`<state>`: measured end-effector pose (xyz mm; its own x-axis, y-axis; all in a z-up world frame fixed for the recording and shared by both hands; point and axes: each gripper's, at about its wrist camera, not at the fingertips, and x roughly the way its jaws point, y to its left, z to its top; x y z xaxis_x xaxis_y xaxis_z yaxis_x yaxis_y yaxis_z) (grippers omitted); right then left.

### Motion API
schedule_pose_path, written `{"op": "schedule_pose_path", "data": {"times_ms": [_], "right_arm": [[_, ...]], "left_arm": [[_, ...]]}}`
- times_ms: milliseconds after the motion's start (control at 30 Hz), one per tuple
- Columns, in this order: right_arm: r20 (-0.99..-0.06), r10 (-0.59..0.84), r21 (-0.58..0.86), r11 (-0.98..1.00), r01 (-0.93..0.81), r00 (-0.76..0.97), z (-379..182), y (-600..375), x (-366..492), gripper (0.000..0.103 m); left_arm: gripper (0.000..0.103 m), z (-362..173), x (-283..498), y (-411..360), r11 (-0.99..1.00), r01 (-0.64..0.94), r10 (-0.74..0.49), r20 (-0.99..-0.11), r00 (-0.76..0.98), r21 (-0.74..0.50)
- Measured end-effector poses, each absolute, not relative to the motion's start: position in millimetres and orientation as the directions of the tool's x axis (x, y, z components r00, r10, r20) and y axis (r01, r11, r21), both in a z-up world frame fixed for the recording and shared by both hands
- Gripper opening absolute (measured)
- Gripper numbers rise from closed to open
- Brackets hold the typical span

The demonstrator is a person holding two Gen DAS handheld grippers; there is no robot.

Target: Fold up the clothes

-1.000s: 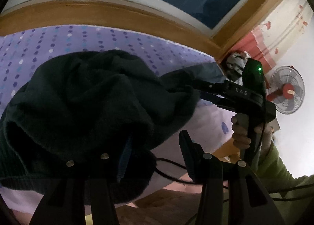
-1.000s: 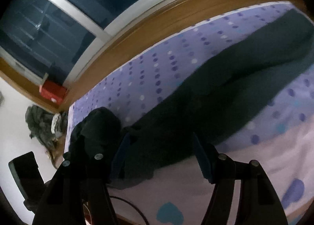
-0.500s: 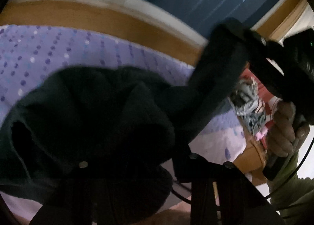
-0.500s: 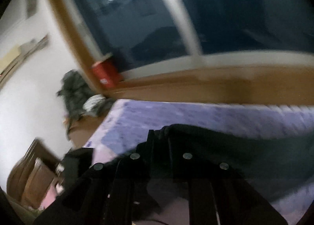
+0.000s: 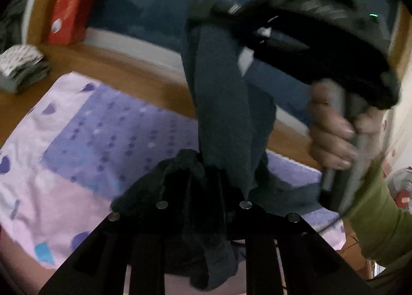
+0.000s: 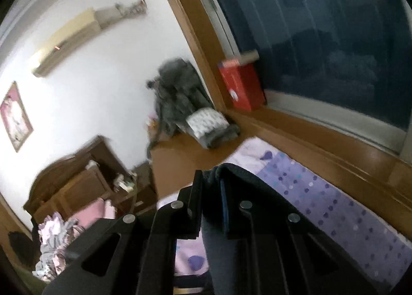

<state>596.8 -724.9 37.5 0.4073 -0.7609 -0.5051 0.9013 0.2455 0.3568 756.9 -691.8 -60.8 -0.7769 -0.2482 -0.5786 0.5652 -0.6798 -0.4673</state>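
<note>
A second ago our one dark garment [image 5: 221, 114] lay heaped on the bed [image 5: 85, 140]; now we have lifted it clear. Both jaws are clamped on it: left gripper [image 5: 203, 192] at six o'clock, right gripper [image 6: 211, 192] high at one o'clock, cloth stretched between.

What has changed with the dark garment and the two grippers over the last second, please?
The right gripper, open over the bed a second ago, has shut on the dark garment and lifted its edge, so the cloth now hangs up off the purple bedspread. The left gripper has stayed clamped on the garment throughout. The red box on the sill has not moved.
</note>
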Motion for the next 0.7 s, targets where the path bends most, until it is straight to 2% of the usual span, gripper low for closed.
{"op": "schedule_pose_path", "data": {"times_ms": [100,167,267,333,433,567,700], "right_arm": [[-0.604,-0.726,0.325,0.151,0.933,0.328,-3.6,-755.7,590.9,0.014],[-0.660,-0.710,0.286,0.063,0.956,0.245,-29.4,-762.6,581.2,0.021],[-0.652,-0.734,0.318,-0.038,0.947,0.189,-36.5,-736.9,546.5,0.041],[-0.648,-0.747,0.337,-0.105,0.936,0.150,-41.0,-719.5,523.4,0.046],[-0.634,-0.773,0.270,-0.202,0.941,0.017,-36.0,-664.2,494.8,0.057],[-0.632,-0.767,0.197,-0.299,0.934,-0.113,-40.2,-595.6,489.8,0.061],[-0.662,-0.738,0.160,-0.307,0.938,-0.129,-66.3,-550.5,522.3,0.061]], "left_arm": [[0.022,-65.9,769.2,-697.2,-0.663,0.572,-0.222,-0.603,-0.766,-0.483],[0.032,-62.8,774.9,-694.5,-0.680,0.568,-0.209,-0.620,-0.756,-0.464],[0.038,-51.6,780.5,-692.0,-0.732,0.545,-0.193,-0.643,-0.741,-0.409],[0.043,-44.9,778.8,-691.5,-0.762,0.521,-0.181,-0.645,-0.742,-0.384],[0.048,-42.1,761.3,-696.4,-0.811,0.464,-0.137,-0.657,-0.742,-0.356],[0.048,-38.4,737.8,-703.0,-0.867,0.383,-0.078,-0.673,-0.736,-0.318],[0.048,-41.3,698.4,-706.9,-0.917,0.286,0.006,-0.725,-0.688,-0.279]]}}
